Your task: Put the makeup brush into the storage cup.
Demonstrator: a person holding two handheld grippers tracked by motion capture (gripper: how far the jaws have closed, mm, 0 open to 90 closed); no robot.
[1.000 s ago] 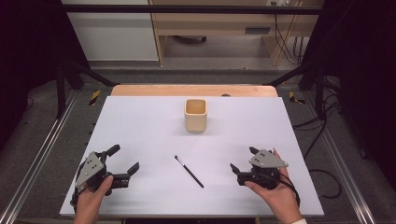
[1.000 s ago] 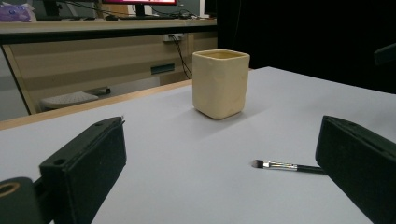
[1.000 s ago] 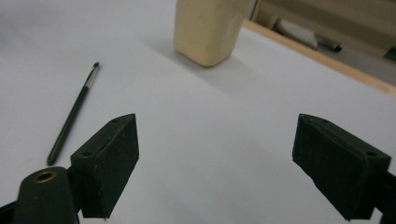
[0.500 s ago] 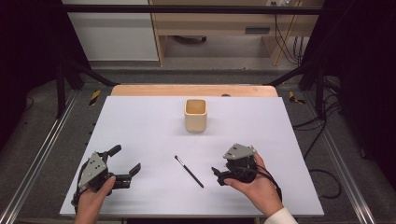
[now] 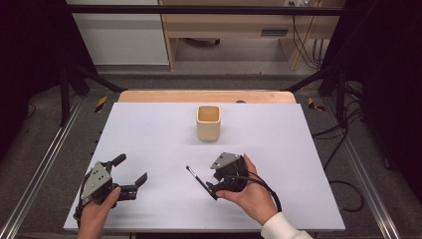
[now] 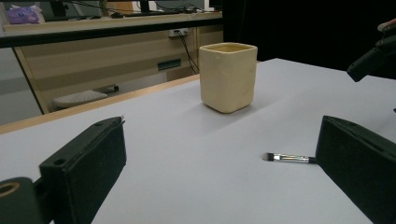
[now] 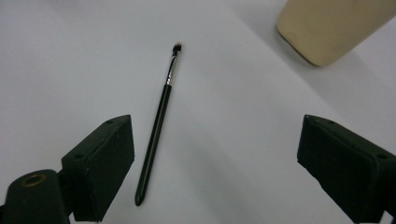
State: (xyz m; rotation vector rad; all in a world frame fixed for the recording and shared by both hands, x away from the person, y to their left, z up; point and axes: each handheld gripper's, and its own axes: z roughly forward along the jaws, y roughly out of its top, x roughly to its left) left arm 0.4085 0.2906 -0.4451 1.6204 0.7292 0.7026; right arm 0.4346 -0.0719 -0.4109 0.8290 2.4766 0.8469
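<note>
While the left gripper (image 5: 130,175) waits wide apart at the near edge, the right gripper (image 5: 213,185) hangs over the brush (image 7: 159,116) with jaws spread (evidently lined up to pinch its handle), short of the cup (image 5: 208,122).

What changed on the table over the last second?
The right tool slid leftward across the table to the brush, which now lies between its open jaws, untouched and not gripped. The left tool, the brush and the cup stayed put.
</note>
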